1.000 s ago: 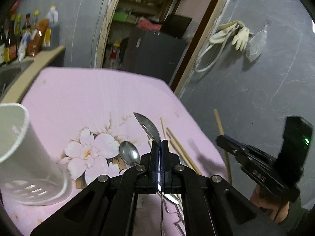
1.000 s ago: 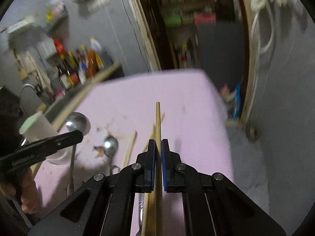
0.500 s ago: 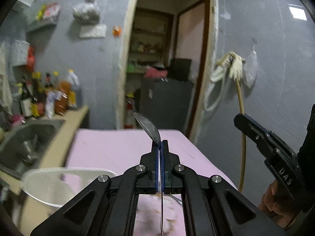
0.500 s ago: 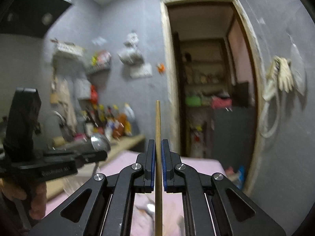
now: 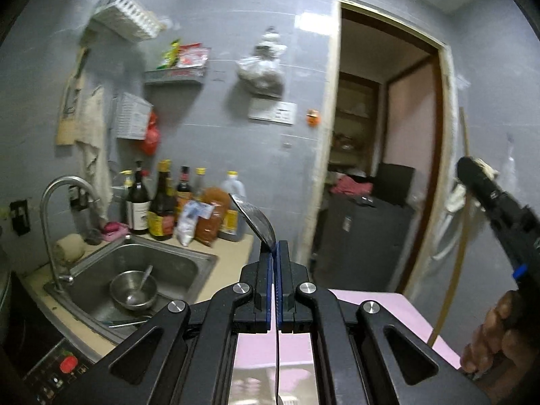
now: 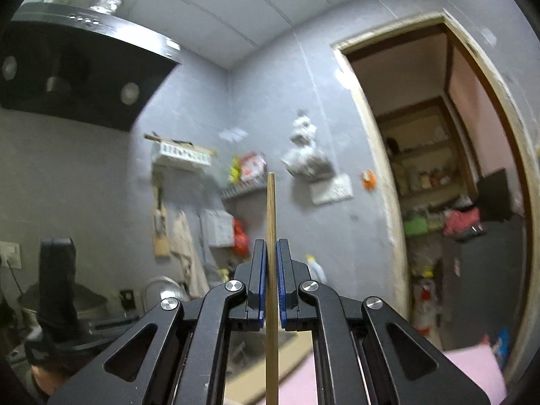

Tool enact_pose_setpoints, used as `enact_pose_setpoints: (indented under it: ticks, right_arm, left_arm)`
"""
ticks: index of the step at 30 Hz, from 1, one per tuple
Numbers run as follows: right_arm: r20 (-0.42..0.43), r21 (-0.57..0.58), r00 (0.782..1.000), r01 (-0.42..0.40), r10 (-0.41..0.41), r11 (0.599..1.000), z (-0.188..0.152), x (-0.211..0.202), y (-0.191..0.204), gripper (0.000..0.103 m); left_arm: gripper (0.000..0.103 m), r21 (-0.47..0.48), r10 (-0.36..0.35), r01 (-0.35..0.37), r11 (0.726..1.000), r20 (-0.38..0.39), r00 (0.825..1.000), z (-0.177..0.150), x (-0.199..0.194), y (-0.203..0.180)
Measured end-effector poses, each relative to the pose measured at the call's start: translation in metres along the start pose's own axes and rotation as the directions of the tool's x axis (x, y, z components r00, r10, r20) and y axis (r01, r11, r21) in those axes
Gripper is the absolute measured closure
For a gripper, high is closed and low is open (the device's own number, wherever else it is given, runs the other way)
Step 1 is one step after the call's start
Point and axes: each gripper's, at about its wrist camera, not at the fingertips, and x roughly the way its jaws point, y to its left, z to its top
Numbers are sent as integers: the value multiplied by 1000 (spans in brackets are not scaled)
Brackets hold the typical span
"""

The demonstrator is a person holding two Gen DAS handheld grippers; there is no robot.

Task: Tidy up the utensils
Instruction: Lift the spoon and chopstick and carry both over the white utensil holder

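Note:
My left gripper (image 5: 273, 249) is shut on a metal spoon (image 5: 253, 221), whose bowl sticks up past the fingertips while its thin handle runs down between the jaws. My right gripper (image 6: 269, 249) is shut on a wooden chopstick (image 6: 271, 209) that stands upright between the blue pads. Both grippers are raised high and point at the kitchen wall. In the left wrist view the right gripper (image 5: 499, 202) shows at the right edge with its chopstick (image 5: 454, 283). The left gripper's body (image 6: 57, 290) shows at the left of the right wrist view. The white utensil holder and the other utensils are out of view.
The pink tablecloth (image 5: 391, 307) lies low below the grippers. A steel sink (image 5: 182, 266) holds a metal bowl (image 5: 133, 290). A tap (image 5: 57, 202), several sauce bottles (image 5: 162, 202), a range hood (image 6: 67, 67) and an open doorway (image 5: 381, 168) surround the table.
Both grippers have lifted and tilted upward, each keeping its utensil. The view has swung from the tabletop with the white holder and loose utensils to the wall, sink and ceiling.

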Motion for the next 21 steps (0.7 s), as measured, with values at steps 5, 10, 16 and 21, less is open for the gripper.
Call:
enact_pose_setpoints:
  ticks: [5,10,16,21]
  right_arm:
    - [7,-7,1000,10,-10,1000,-22,18,4,99]
    - [-32,-8,999,38,-38,999,-49,26,-3,99]
    - [-95,-23,994,56,-58,998,-72,29,-7,99]
    - [-157,-42,986,55,-61,998,-85,25,-5,99]
  left_arm:
    - [103,-27,57,-57,998,2,998,-17,18,23]
    - [103,-15,86,-86,996,3,996,-39,27,19]
    - [103,4,94,-93,996,-34,995,-60,32,12]
    - [103,0,90,-91,996,-83,992,-71,34,12]
